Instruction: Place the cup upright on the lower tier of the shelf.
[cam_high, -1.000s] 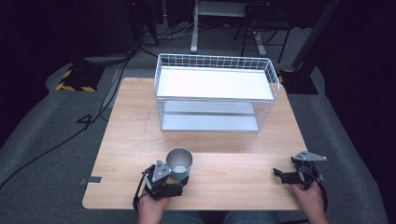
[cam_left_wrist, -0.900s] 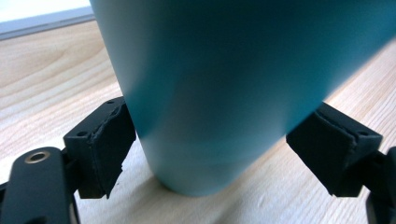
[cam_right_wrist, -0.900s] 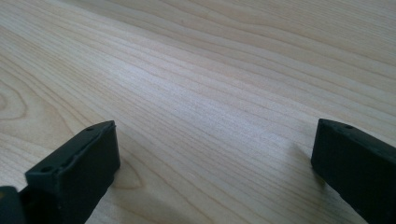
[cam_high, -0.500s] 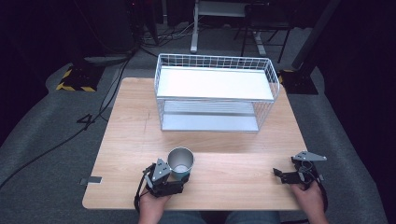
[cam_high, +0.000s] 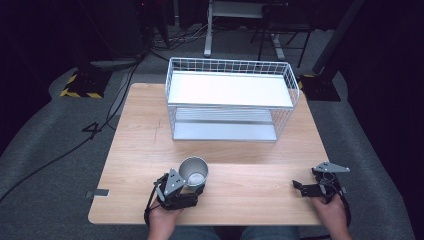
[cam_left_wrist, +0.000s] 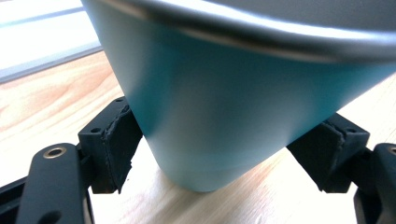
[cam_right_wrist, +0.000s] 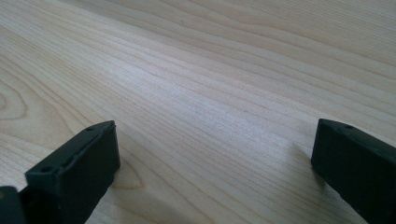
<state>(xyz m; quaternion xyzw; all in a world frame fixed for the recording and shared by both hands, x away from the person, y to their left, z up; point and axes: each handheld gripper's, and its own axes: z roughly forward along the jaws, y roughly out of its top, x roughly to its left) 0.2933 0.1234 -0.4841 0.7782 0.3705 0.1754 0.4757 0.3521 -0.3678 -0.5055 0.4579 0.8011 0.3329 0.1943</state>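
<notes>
A light-blue metal cup (cam_high: 194, 172) stands upright on the wooden table (cam_high: 250, 160), near its front edge and left of centre. My left gripper (cam_high: 193, 187) lies low behind the cup and is shut on its lower part. In the left gripper view the cup (cam_left_wrist: 233, 93) looms close, and both black pads (cam_left_wrist: 114, 144) press its tapering sides; the left gripper (cam_left_wrist: 219, 156) has just been closing with the cup between its jaws. My right gripper (cam_high: 305, 181) rests at the front right of the table. It is open, with bare wood between the jaws of the right gripper (cam_right_wrist: 210, 154).
A white wire rack (cam_high: 230, 90) with two shelves stands at the back centre of the table. Grey floor mats, cables and a yellow-black striped base (cam_high: 80, 87) lie beyond the table's left side.
</notes>
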